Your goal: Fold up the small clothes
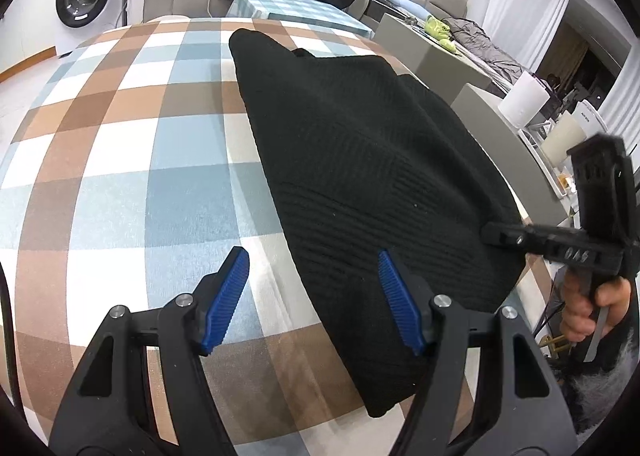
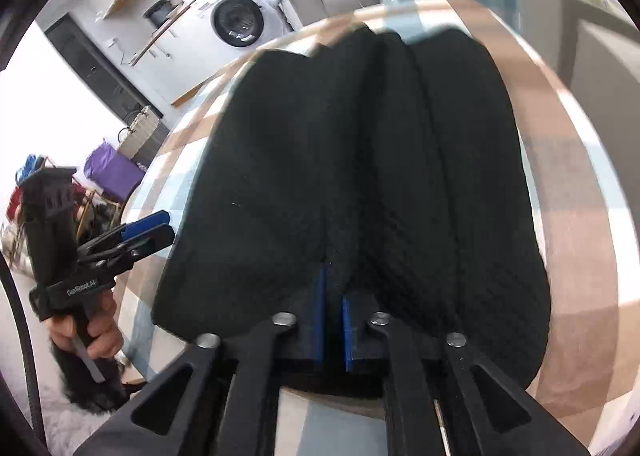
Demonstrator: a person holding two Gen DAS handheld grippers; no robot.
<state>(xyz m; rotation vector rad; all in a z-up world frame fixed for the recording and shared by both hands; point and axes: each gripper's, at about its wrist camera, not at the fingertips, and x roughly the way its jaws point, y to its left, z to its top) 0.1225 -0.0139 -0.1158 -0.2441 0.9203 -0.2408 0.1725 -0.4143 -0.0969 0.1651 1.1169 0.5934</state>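
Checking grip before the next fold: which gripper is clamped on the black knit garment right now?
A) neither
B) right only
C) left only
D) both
B: the right gripper pinches the black knit garment at its hem, while the left gripper stands open.

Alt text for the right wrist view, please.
The right tongs are shut on the near edge of a black knit garment, which lies on a checked tablecloth. At far left, a hand holds the left tongs beside the garment; a washing machine stands behind.
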